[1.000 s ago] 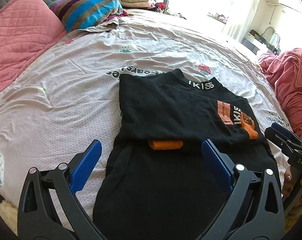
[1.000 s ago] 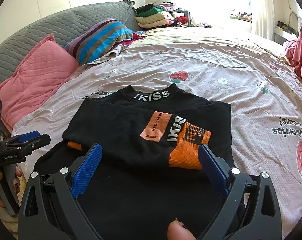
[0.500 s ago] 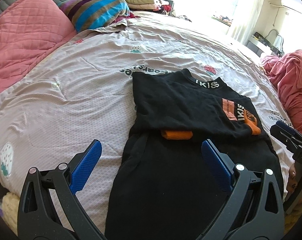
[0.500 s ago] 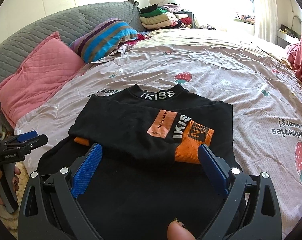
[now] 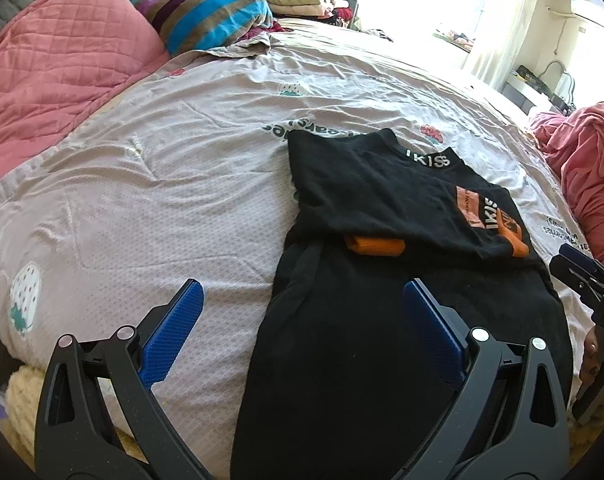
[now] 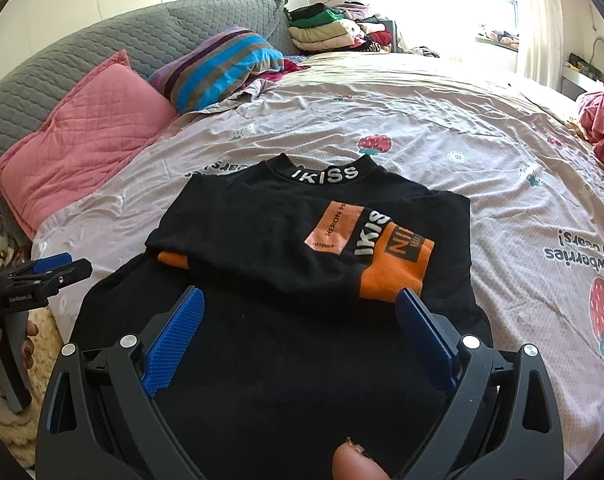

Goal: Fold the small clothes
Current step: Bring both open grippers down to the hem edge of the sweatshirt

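A black sweater (image 5: 373, 200) with a white "IKISS" collar lies flat on the strawberry-print bedspread (image 5: 162, 184). Its sleeves are folded across the chest, with orange cuffs (image 6: 397, 272) showing. The hem end (image 6: 282, 360) lies nearest me. My left gripper (image 5: 302, 316) hangs open over the sweater's left edge, holding nothing. Over the sweater's lower half my right gripper (image 6: 302, 320) is open too and empty. Each gripper shows in the other's view: the right gripper (image 5: 581, 276) beside the sweater's right side, the left gripper (image 6: 50, 274) off its left side.
A pink quilted pillow (image 5: 62, 52) and a striped pillow (image 5: 214, 12) sit at the head of the bed. Folded clothes (image 6: 329, 28) are stacked behind them. A pink blanket (image 5: 589, 168) is heaped at the right. The bed's near edge runs just below the grippers.
My left gripper has drifted left, so the sweater sits further right in its view. The right gripper has pulled back slightly. Both stayed open and the sweater has not moved.
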A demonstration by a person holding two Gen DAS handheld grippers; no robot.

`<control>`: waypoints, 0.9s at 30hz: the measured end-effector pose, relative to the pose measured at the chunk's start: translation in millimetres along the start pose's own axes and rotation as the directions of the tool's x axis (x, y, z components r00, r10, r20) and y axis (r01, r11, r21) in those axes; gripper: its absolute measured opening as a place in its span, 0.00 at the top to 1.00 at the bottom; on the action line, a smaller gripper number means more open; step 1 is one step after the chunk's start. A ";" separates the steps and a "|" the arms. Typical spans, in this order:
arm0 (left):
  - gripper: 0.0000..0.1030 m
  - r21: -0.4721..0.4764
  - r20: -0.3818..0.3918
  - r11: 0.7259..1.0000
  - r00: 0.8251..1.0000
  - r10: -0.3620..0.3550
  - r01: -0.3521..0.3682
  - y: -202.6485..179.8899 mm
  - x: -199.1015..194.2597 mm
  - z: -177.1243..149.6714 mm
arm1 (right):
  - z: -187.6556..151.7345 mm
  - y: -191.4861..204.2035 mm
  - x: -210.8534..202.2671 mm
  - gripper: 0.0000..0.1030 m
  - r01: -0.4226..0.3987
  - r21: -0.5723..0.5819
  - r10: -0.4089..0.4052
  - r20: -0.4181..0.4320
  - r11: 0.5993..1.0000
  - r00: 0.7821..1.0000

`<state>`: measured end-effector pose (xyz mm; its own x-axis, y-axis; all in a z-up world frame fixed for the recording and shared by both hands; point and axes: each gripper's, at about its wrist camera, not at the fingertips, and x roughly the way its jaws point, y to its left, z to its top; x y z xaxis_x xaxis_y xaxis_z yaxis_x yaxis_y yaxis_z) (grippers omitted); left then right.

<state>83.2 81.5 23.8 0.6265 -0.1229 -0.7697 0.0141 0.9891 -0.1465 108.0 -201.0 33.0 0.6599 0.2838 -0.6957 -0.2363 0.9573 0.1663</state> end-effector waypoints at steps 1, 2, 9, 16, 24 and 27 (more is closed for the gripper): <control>0.09 -0.001 -0.003 1.000 1.000 0.002 -0.002 1.8 0.1 -0.8 | -1.2 0.1 0.2 0.07 -0.001 0.000 0.001 -0.003 1.000 1.000; 0.09 -0.001 -0.004 1.000 1.000 0.005 -0.005 2.7 -0.3 -2.2 | -2.6 0.4 0.3 0.07 -0.002 -0.001 0.002 -0.008 1.000 1.000; 0.09 0.014 -0.009 0.999 0.999 0.038 -0.038 6.7 -4.0 -13.1 | -12.2 2.6 -1.7 0.07 -0.005 -0.012 0.005 -0.031 1.000 1.000; 0.09 0.026 -0.040 0.998 0.998 0.050 -0.049 12.6 -3.8 -32.5 | -21.4 -0.4 -8.1 0.07 0.014 -0.035 -0.016 -0.051 0.999 0.999; 0.09 0.008 -0.060 1.000 0.998 0.003 -0.003 26.5 -13.2 -55.8 | -28.8 -10.3 -12.5 0.07 0.041 -0.030 -0.043 -0.077 0.999 0.996; 0.09 -0.011 -0.062 0.999 0.997 -0.049 0.049 33.3 -18.2 -64.5 | -29.2 -12.2 -15.2 0.07 0.055 -0.028 -0.057 -0.074 0.998 0.996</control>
<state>21.9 111.4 -7.1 0.5754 -0.1762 -0.7987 0.0357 0.9810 -0.1906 80.1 -218.5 21.1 0.6174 0.2236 -0.7542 -0.2197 0.9696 0.1077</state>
